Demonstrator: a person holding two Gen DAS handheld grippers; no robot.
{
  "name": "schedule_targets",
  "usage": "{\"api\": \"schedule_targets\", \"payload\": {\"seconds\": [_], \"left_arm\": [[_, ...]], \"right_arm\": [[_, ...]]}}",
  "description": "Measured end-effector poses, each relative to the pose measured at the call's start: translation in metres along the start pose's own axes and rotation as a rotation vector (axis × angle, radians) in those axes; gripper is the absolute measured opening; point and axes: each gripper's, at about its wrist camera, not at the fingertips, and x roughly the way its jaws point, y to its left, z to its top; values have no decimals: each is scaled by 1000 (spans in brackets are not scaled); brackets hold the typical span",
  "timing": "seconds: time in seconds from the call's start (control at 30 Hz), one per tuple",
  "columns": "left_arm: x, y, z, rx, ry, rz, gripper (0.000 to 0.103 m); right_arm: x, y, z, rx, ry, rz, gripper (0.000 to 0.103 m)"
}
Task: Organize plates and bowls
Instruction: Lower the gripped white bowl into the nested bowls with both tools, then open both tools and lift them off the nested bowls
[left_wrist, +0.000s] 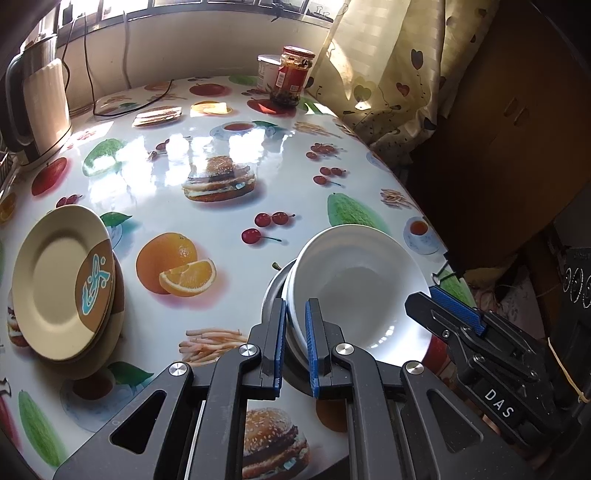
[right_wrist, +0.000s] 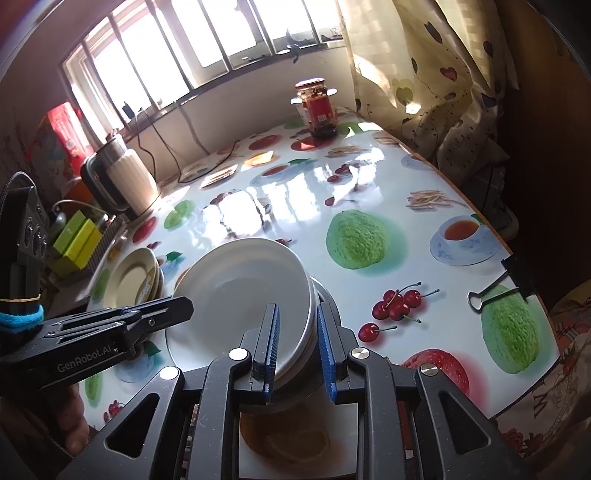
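Note:
A stack of white bowls (left_wrist: 354, 288) sits in a metal bowl (left_wrist: 275, 291) near the table's front right edge. My left gripper (left_wrist: 295, 332) is shut on the near left rim of the white bowls. My right gripper (right_wrist: 297, 332) straddles the right rim of the white bowls (right_wrist: 243, 291) and the metal bowl (right_wrist: 327, 295), its jaws close on them. A stack of beige plates (left_wrist: 61, 284) with a brown patterned patch lies at the left, also in the right wrist view (right_wrist: 131, 277).
A kettle (left_wrist: 40, 99) stands at the back left. A red-labelled jar (left_wrist: 293, 75) and a white tub (left_wrist: 267, 72) stand at the back. A binder clip (right_wrist: 498, 288) grips the table's right edge (right_wrist: 480, 218). Curtain (left_wrist: 388, 74) hangs at the right.

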Motion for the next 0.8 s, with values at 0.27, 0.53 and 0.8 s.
{"api": "schedule_targets", "payload": {"seconds": [0.27, 0.53, 0.8], "left_arm": [[-13, -4, -4, 31, -79, 41, 17], [-26, 2, -15, 18, -124, 56, 31], [-46, 5, -36, 37, -195, 135, 31]], "right_arm": [[-3, 0, -1, -3, -23, -10, 38], [-14, 1, -6, -8, -65, -11, 43], [-33, -5, -14, 3, -121, -1, 46]]}}
